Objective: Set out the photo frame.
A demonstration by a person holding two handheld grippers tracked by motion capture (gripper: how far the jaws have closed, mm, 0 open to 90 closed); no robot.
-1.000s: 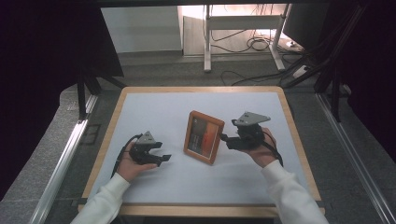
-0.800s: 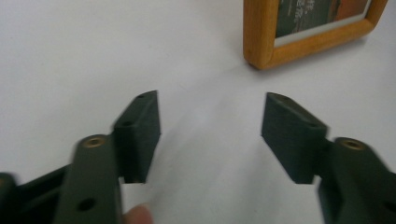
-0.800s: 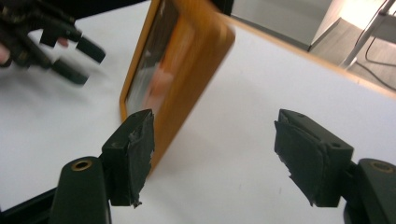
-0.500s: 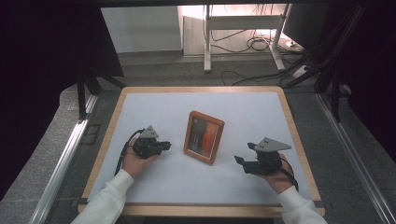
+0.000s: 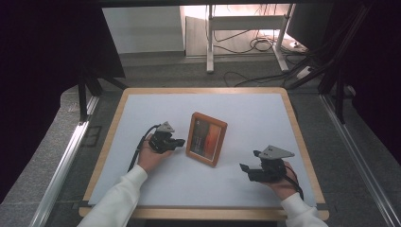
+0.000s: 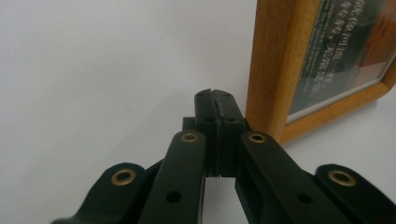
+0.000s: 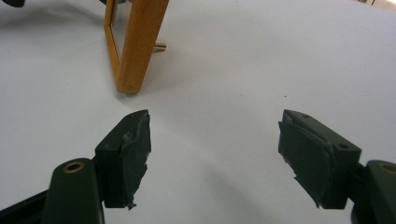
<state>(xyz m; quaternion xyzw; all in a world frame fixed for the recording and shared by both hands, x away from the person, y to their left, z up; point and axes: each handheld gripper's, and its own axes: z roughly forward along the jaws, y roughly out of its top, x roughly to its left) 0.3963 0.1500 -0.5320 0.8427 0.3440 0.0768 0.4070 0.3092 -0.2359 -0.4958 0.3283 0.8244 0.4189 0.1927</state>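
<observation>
A wooden picture frame [image 5: 206,139] stands tilted back on the white table top, near the middle. My left gripper [image 5: 182,142] sits just left of it, with its tips close to the frame's left edge. In the left gripper view the frame's wooden corner [image 6: 322,60] is right beside my left gripper [image 6: 215,95]. Its jaws have just been closing and now press together with nothing between them. My right gripper [image 5: 249,161] rests low at the front right, apart from the frame. My right gripper [image 7: 215,126] stands open and empty there, with the frame's edge [image 7: 133,46] farther ahead to the left.
The white mat [image 5: 246,109] has a wooden border [image 5: 302,142] all round. Beyond the far edge are the floor, metal desk legs [image 5: 209,42] and loose cables [image 5: 250,45]. Metal rails run along both sides of the table.
My left gripper has slid right, up to the frame's left edge. My right gripper has left the frame's right side and dropped back toward the front right of the table.
</observation>
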